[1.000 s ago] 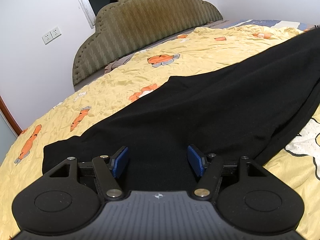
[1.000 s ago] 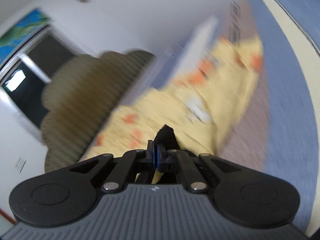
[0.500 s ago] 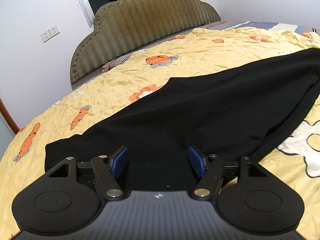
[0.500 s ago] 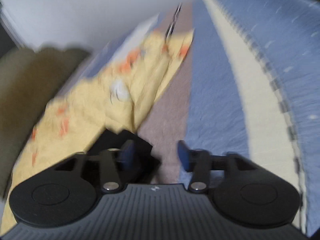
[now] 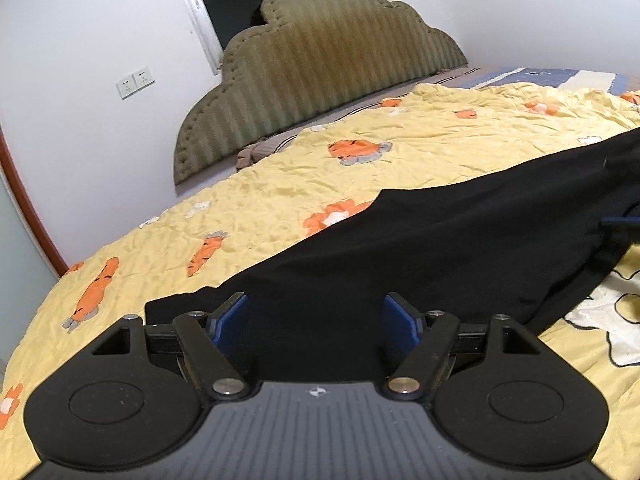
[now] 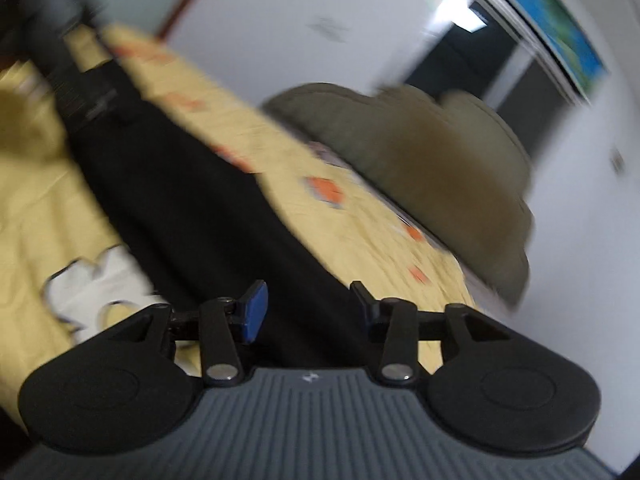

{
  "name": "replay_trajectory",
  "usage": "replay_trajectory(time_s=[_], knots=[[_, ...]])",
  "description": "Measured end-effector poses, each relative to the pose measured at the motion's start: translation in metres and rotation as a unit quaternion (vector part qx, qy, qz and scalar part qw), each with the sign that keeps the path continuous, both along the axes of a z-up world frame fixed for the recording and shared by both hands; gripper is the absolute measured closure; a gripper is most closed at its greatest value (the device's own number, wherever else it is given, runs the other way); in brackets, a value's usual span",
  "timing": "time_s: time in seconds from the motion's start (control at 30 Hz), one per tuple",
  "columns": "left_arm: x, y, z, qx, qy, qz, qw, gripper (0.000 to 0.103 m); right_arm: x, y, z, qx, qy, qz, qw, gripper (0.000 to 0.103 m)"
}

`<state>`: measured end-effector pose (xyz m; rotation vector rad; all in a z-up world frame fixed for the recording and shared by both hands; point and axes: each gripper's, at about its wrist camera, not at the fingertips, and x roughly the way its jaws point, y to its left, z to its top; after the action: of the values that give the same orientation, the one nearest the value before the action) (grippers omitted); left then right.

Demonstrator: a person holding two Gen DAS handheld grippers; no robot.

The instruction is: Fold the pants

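The black cloth pants (image 5: 420, 248) lie stretched out long and flat across the yellow quilt with orange carrot pictures (image 5: 280, 184) on the bed, running from the near left side away to the right. The left hand-held gripper (image 5: 316, 320) hangs just over the near end of the pants, and its jaws are opening wide; its blue pads (image 5: 230, 320) stand far apart with black cloth showing between them, but they do not press on it. The right hand-held gripper (image 6: 308, 308) is over the other part of the pants, and that picture is blurry. Its jaws are closing, about half way apart, and they do not hold anything. A green padded headboard with a wavy top (image 5: 320, 64) stands against the white wall (image 5: 80, 40) behind the bed
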<state>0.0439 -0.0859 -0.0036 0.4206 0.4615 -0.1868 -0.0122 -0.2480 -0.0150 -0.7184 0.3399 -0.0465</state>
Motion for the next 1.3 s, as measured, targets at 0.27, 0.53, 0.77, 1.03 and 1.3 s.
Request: replay_trajectory(time_s=[0.27, 0.53, 0.77, 1.03, 1.3], knots=[[0.001, 0.019, -0.005, -0.009, 0.017, 0.029, 0.9994, 0.029, 0.019, 0.041, -0.01, -0.034, 0.044, 0.06, 0.997, 0.072], [0.0, 0.027, -0.007, -0.021, 0.024, 0.034, 0.9989, 0.029, 0.036, 0.074, -0.037, -0.112, 0.062, 0.083, 0.988, 0.089], [-0.007, 0.01, -0.004, -0.019, 0.018, 0.002, 0.9997, 0.029, 0.027, 0.084, -0.04, -0.091, 0.073, 0.089, 0.989, 0.101], [0.006, -0.036, -0.002, 0.007, 0.011, -0.034, 0.9993, 0.029, 0.004, 0.075, -0.037, -0.069, 0.073, 0.082, 0.992, 0.098], [0.013, -0.07, -0.012, 0.009, 0.031, -0.059, 0.9978, 0.028, -0.018, -0.038, -0.008, 0.064, 0.022, -0.117, 0.991, 0.081]])
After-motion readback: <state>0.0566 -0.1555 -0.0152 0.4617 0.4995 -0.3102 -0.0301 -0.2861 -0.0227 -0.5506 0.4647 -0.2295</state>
